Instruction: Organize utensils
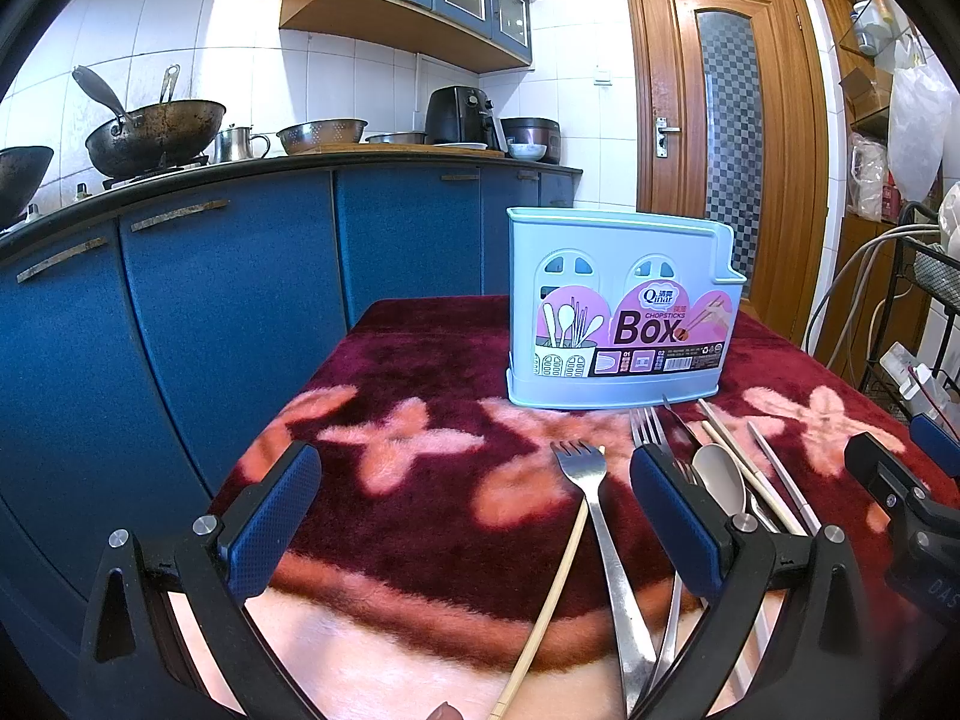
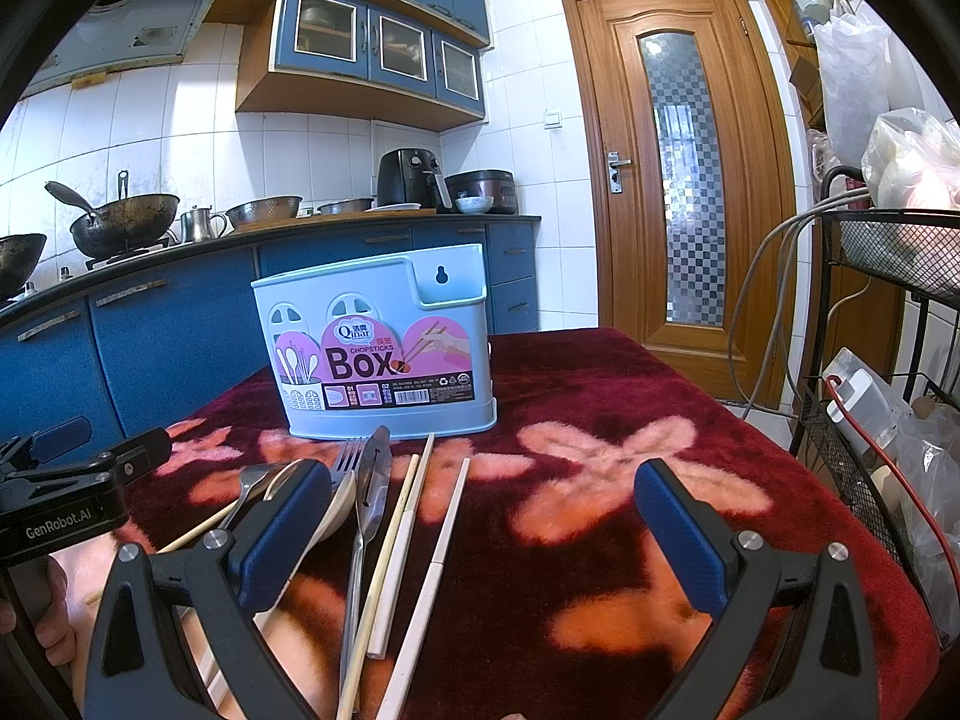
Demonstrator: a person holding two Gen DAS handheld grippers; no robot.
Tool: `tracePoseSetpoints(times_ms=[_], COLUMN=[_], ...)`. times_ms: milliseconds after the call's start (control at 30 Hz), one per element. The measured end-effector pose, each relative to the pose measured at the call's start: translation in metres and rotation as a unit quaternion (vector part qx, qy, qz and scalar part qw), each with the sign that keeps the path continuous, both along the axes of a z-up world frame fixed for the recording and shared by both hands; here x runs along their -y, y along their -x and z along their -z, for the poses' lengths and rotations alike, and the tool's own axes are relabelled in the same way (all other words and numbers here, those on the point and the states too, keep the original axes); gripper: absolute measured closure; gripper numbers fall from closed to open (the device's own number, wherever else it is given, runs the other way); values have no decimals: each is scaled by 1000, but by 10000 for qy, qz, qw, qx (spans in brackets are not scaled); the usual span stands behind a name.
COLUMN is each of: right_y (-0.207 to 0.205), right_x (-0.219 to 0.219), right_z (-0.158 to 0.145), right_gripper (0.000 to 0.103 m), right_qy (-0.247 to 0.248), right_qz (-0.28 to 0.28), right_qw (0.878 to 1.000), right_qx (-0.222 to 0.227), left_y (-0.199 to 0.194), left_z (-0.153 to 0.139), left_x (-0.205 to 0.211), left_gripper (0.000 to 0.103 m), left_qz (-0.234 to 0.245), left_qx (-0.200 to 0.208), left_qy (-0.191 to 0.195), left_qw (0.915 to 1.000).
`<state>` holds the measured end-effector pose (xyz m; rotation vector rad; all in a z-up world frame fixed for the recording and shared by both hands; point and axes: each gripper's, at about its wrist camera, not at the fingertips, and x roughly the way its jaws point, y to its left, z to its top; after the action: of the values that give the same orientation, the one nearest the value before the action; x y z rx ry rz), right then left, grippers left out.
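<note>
Utensils lie loose on the red floral table cover (image 2: 600,372), bunched just in front of the pale blue chopsticks box (image 1: 621,312), none in it yet as far as the views show. Left gripper (image 1: 474,516) hovers low over the pile, fingers released and wide, nothing between them but a fork (image 1: 585,468) and a bamboo chopstick (image 1: 558,588) lying flat on the cloth. Right gripper (image 2: 480,528) likewise spread apart and empty, aimed at the bare cover just right of the pile.

In the right view the pile reads: spoon (image 2: 333,510), slotted knife-like piece (image 2: 375,480), second fork (image 2: 348,459), bamboo stick (image 2: 396,534), two white chopsticks (image 2: 441,540). Spoon, knife and fork overlap or touch; white chopsticks sit a bit apart.

Task judged at the very start, first pick not yet made.

Risks:
- Thin flat metal on plush pile: fingers may close on fabric and slip off the handle, or drag the cover.
- Overlapping items: grabbing one could lift or flick its neighbour, or take two at once.
- Box looks light and tall; a utensil tip hitting the rim could push or tip it.
- Compartments not visible from here, so sorting forks versus chopsticks into the right slot cannot be checked yet.
- Both grippers close together near the pile; they could collide.
</note>
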<state>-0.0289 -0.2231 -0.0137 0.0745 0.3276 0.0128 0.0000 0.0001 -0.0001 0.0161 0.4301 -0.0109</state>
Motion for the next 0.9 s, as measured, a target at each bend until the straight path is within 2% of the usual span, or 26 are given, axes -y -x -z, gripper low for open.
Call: tracePoseSetpoints(times_ms=[167,400,533,633,733,900], right_y=[-2,-12,-18,-26,-35,-51], right_x=[1,8,9,9,10,13], right_z=[0,-5,-5,-4,-1,7], right_gripper=[0,0,0,1,10,26], right_qy=[-17,-78,-6,38,42,-120], right_qz=[-13,-136,-245,-376,-444,-624], right_qw=[9999,9984,9951,9910,9857,9746], right_qx=[-101,-544,-959,-1280,-1624,-2148], left_y=[0,-3,-10,-21,-33,-46], left_z=[0,-2,-5,2,12,22], left_x=[0,0,0,-5,-9,-1], left_gripper=[0,0,0,0,3,10], left_qz=[4,184,233,292,397,691], left_qx=[-4,-123,-412,-792,-1244,-1660], left_qy=[-7,-22,-170,-143,-61,30], left_qw=[10000,9998,9987,9963,9914,9837])
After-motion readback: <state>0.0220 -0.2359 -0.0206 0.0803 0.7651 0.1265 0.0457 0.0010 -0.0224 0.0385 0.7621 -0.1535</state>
